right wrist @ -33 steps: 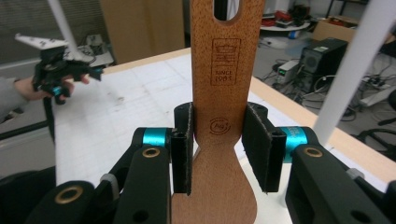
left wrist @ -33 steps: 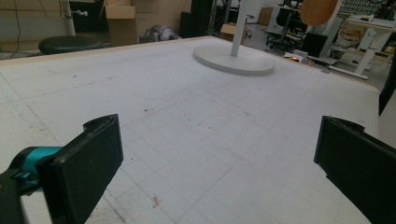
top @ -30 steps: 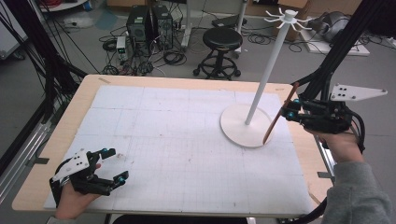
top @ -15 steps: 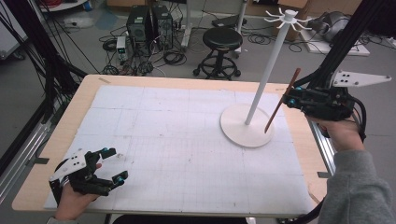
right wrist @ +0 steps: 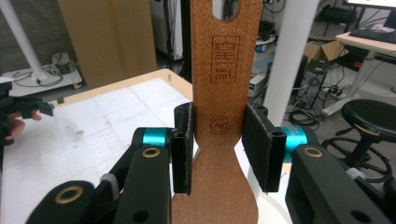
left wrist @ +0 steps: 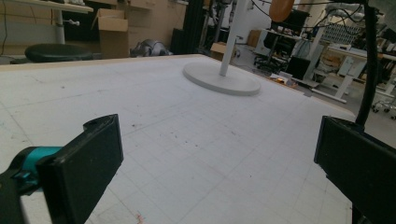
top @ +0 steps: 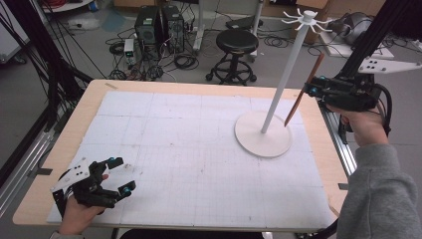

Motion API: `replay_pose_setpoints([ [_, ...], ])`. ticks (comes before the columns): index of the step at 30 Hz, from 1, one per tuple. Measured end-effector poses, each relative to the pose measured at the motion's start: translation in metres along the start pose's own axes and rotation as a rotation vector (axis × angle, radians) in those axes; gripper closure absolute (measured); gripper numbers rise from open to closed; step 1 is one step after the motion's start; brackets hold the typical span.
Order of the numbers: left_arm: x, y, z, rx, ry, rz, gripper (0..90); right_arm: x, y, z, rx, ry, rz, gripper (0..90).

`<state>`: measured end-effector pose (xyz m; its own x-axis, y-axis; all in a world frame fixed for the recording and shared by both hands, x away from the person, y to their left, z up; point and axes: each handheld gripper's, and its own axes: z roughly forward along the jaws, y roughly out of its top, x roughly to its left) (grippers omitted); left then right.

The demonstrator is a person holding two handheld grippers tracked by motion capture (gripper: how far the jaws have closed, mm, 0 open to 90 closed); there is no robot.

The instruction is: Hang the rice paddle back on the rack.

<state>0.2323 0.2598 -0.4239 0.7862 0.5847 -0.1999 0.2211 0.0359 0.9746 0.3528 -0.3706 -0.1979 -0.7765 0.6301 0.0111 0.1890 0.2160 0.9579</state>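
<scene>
The right gripper (top: 309,91) clamps a wooden spatula (top: 301,94) (hole end up) just beside the rack's pole (top: 283,84), above its round base (top: 263,141). The left gripper (top: 119,175) rests wide open, holding nothing, at the mat's (top: 199,149) near corner.

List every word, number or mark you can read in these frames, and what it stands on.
"SINCE 1983": branded into the wooden spatula, under a square stamp whose signs are too small to read; the last digit is uncertain.
Round mark lower on the handle, between the right gripper's pads: unreadable.
Nothing else is legible.
</scene>
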Motion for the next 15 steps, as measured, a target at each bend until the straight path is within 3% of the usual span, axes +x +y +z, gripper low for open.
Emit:
replay_pose_setpoints([
  [6,0.001,-0.001,-0.001,0.005,0.006,-0.004,1.8,-0.007,0.008,-0.003,-0.008,-0.045,0.005,64.8],
  [15,0.0,-0.001,-0.007,-0.009,0.02,-0.012,1.8,-0.013,0.026,-0.007,-0.029,-0.073,0.012,64.8],
])
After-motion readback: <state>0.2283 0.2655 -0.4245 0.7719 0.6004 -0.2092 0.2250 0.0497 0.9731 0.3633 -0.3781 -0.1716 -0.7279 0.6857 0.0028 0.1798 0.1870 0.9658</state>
